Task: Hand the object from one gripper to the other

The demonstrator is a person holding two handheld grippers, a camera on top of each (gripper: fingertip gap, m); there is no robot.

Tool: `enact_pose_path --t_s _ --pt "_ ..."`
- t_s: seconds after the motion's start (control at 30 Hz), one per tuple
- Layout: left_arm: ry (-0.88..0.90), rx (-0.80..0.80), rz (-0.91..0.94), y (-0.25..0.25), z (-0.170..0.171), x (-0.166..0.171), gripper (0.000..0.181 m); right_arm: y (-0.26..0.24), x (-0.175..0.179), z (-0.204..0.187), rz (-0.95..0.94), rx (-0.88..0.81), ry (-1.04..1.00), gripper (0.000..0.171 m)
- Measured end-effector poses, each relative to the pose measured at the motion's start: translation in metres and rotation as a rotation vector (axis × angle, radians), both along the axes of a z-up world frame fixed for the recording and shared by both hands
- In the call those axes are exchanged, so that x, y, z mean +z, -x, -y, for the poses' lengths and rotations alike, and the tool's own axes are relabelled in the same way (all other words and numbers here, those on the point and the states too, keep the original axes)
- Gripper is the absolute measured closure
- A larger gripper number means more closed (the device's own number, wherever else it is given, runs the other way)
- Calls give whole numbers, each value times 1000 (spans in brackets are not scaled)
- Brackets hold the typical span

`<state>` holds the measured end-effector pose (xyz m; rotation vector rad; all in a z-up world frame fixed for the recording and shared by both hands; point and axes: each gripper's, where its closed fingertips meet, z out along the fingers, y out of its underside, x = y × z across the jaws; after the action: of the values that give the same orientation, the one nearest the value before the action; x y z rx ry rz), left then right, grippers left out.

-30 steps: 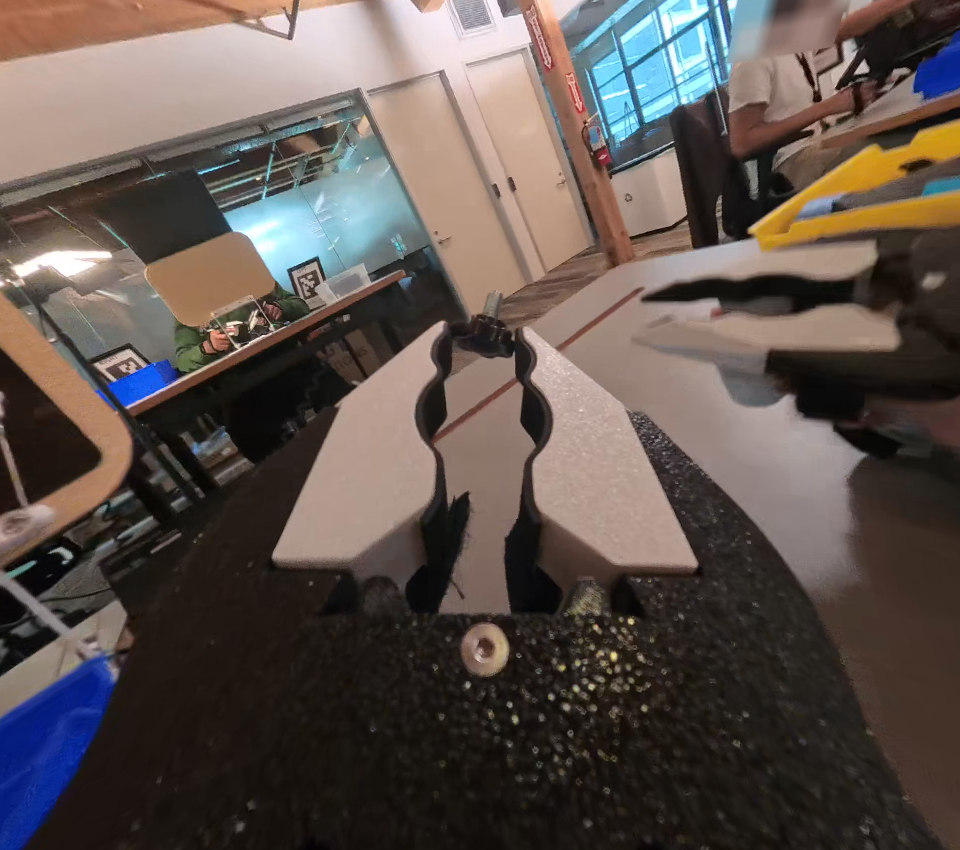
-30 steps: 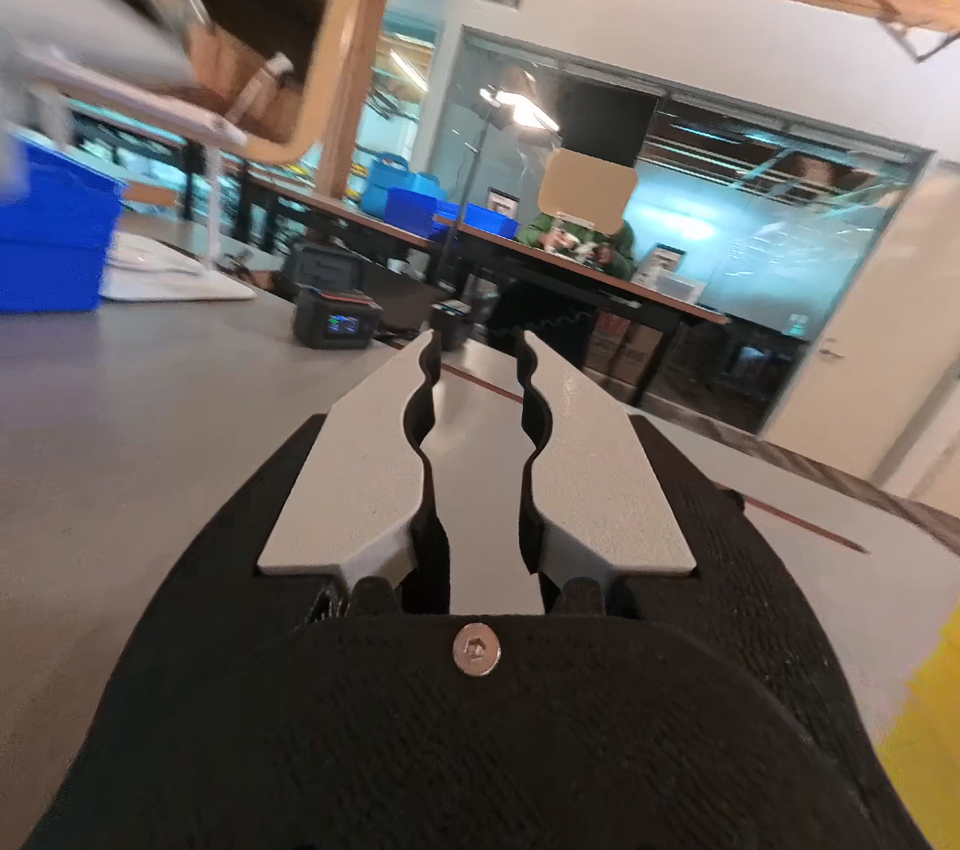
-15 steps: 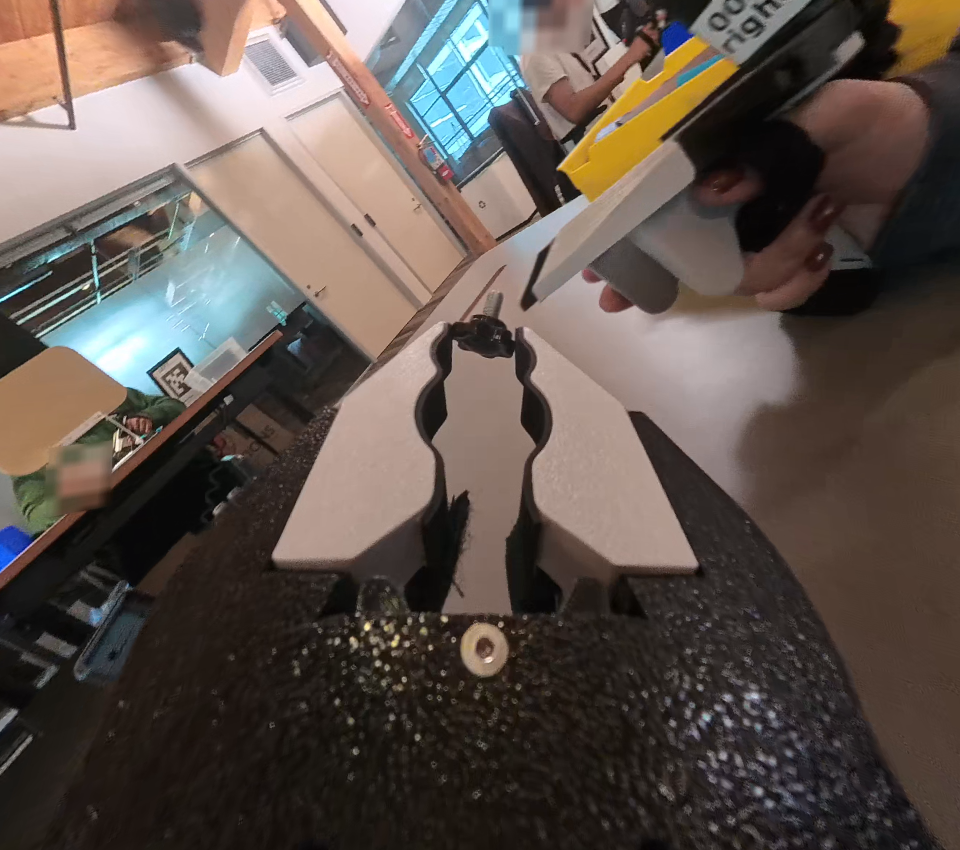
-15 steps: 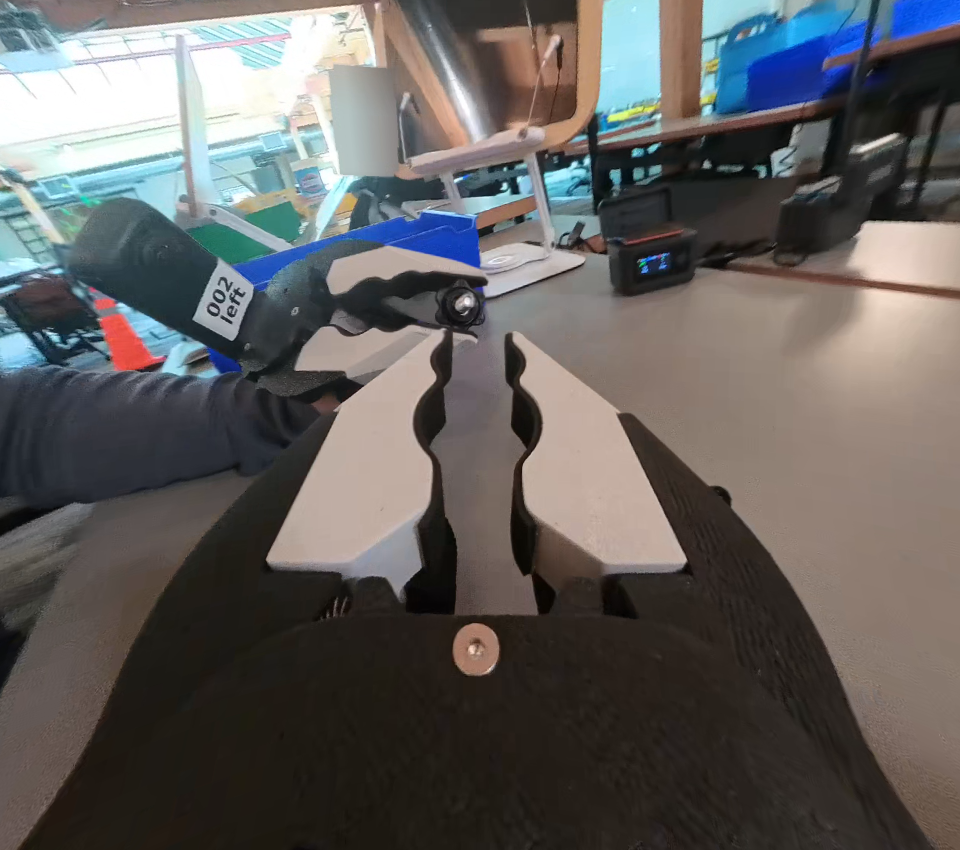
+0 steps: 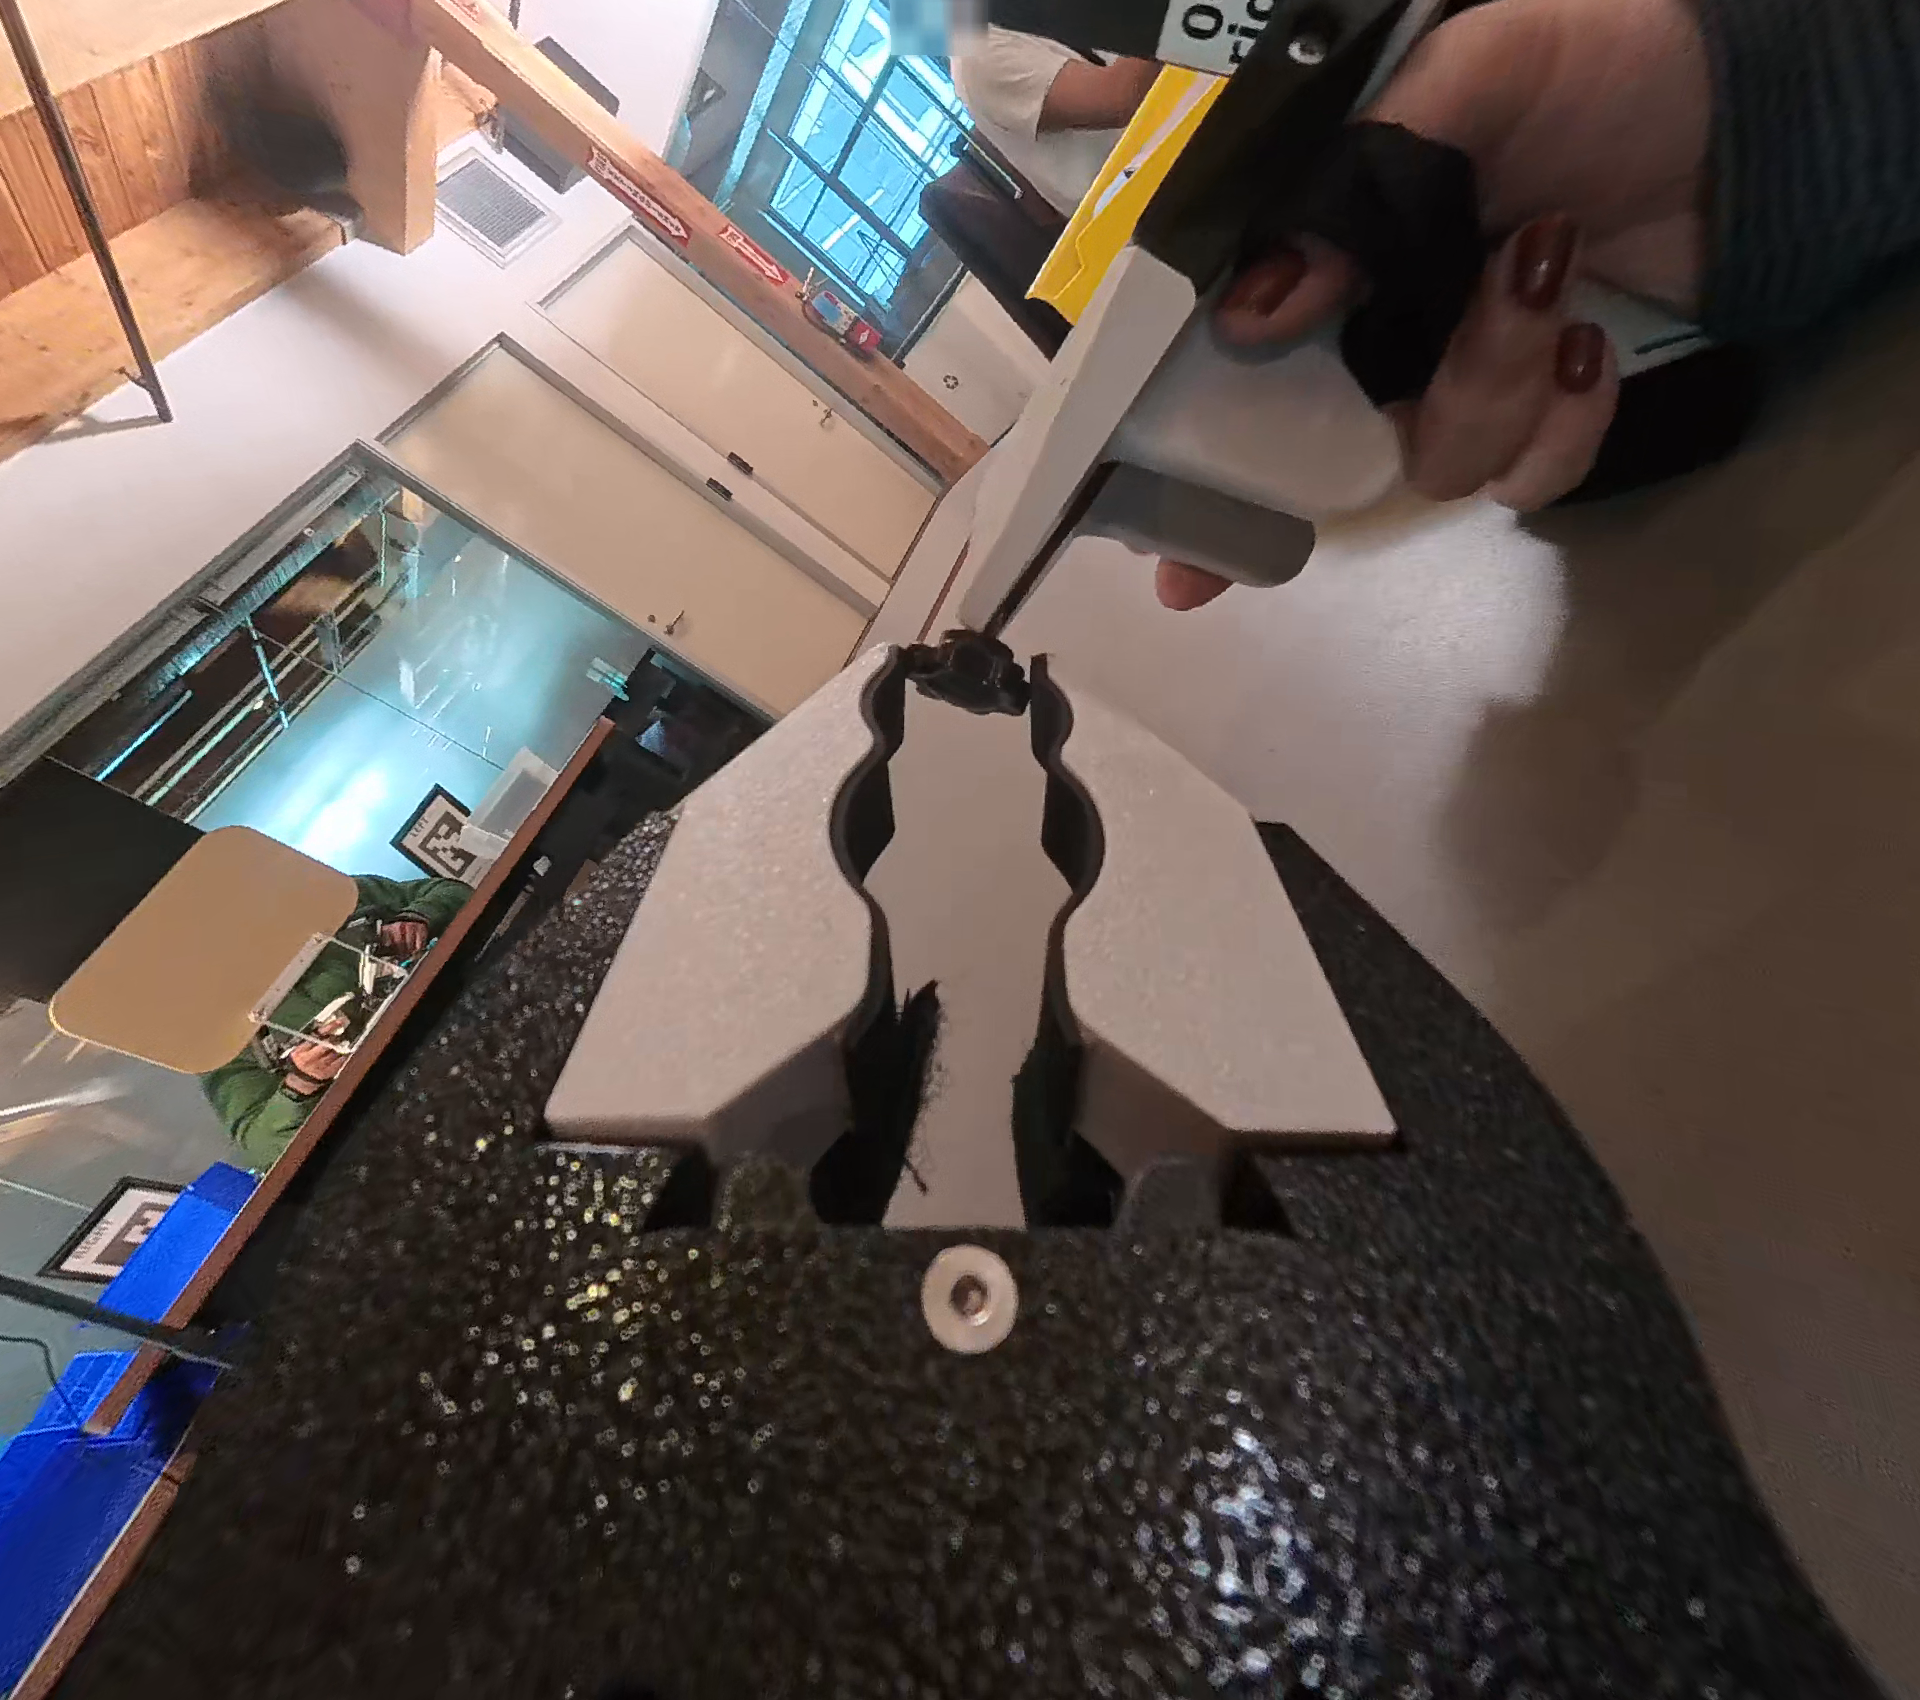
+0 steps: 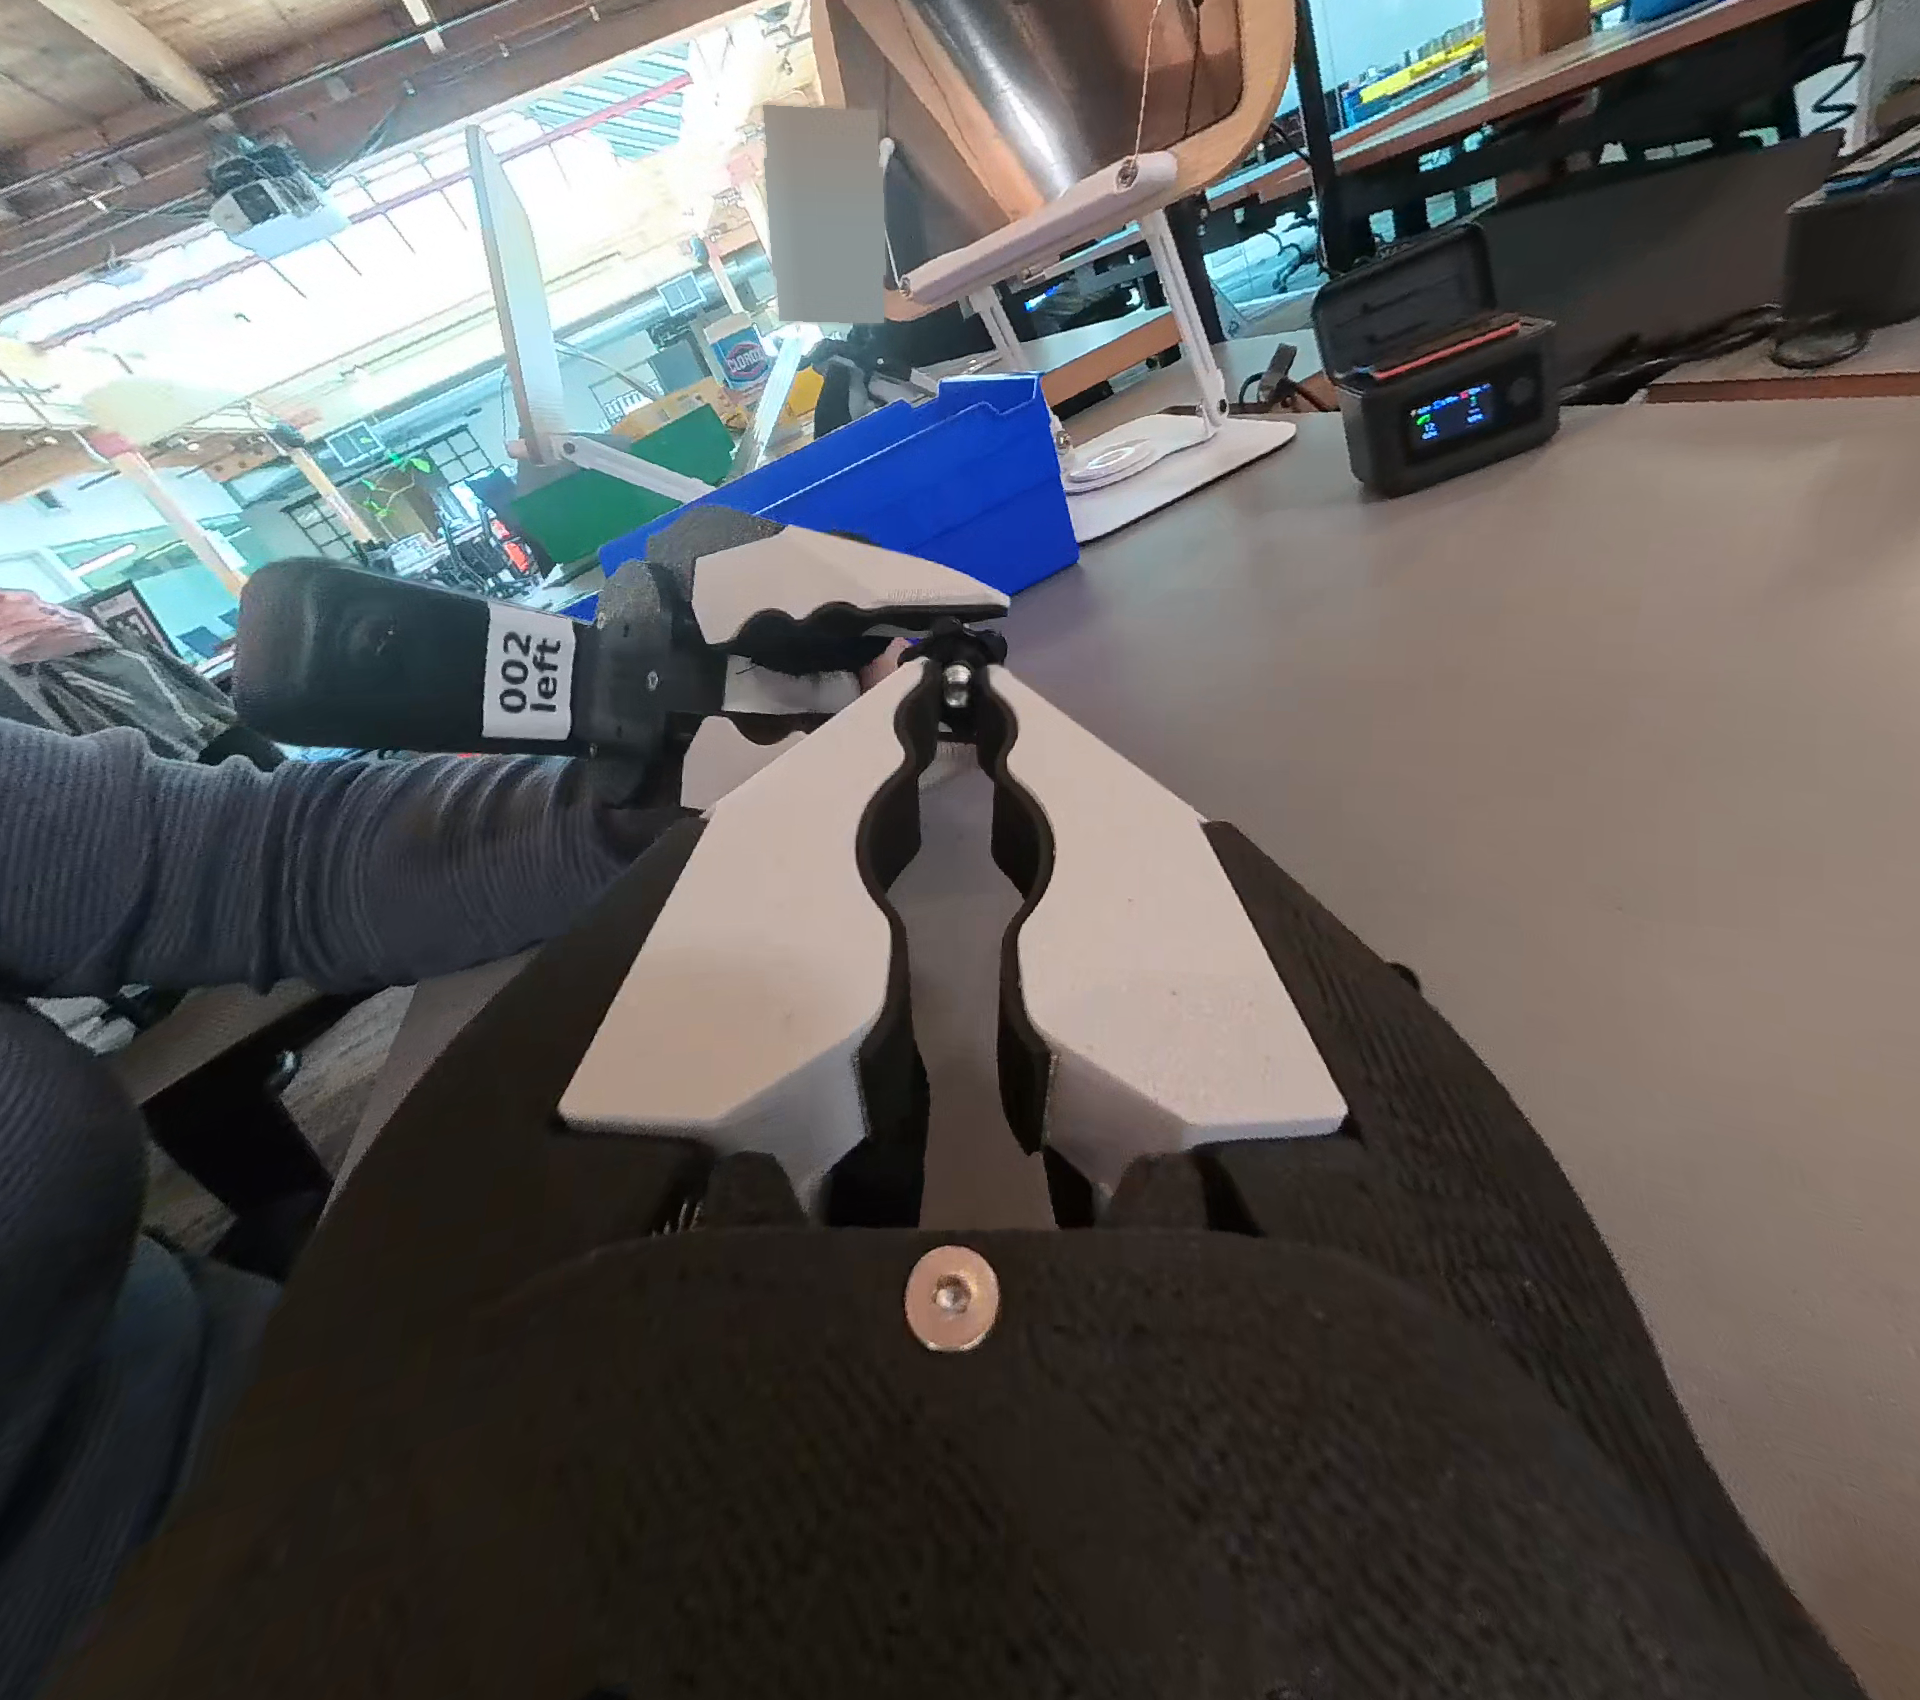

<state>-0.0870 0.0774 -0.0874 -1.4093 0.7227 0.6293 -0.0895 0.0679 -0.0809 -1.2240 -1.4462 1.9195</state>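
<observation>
A small black knob screw [image 5: 966,676] with a metal threaded shaft is pinched between the tips of my left gripper [image 5: 966,682], above the grey table [image 5: 1558,819]. My right gripper [image 5: 992,611], held in a hand, comes in from the upper right and its tip touches the knob. In the right wrist view the screw [image 6: 954,686] sits between the tips of my right gripper [image 6: 951,679], whose jaws are narrowed onto its shaft. My left gripper [image 6: 961,637] reaches in from the left and still clamps the knob.
A blue bin [image 6: 883,487], a white stand [image 6: 1143,445] and a black device with a small screen [image 6: 1444,414] stand on the far part of the table [image 6: 1558,715]. A yellow bin [image 5: 1132,164] lies behind the right gripper. People sit at other desks. The tips of both grippers are at nearly the same place.
The right gripper has swung round toward the left one, closed the distance and narrowed its jaws around the screw's shaft. The left gripper has tilted and kept hold of the knob.
</observation>
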Motion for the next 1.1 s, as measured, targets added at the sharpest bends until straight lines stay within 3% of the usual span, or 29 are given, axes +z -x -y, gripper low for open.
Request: enact_pose_path --t_s 0.1,0.17,0.27,0.37,0.43,0.53,0.7,0.8,0.93,1.1 --pt "-12 3 44 0 0 1 160 0 1 -1 -16 -20 -64 168" --pt "-14 -8 143 2 -1 4 141 3 -1 -5 -35 -86 -173 168" --pt "46 -121 395 -3 3 7 127 4 1 -12 -119 -215 -416 168" --pt "124 -92 658 16 2 5 139 1 10 -9 -260 -308 -645 167" --pt "238 -197 827 8 4 1 143 -3 15 -1 -352 -324 -747 167" --pt "293 -332 942 -2 10 4 155 -5 16 10 -381 -278 -734 167" --pt "283 -347 837 -9 13 4 178 -7 18 10 -383 -262 -702 167" --pt "268 -372 811 -13 15 5 169 -8 19 9 -390 -272 -707 168" --pt "318 -463 1005 -17 17 13 148 -9 21 8 -421 -309 -788 167" --pt "396 -630 1294 -17 23 23 147 -13 20 21 -499 -304 -918 167"
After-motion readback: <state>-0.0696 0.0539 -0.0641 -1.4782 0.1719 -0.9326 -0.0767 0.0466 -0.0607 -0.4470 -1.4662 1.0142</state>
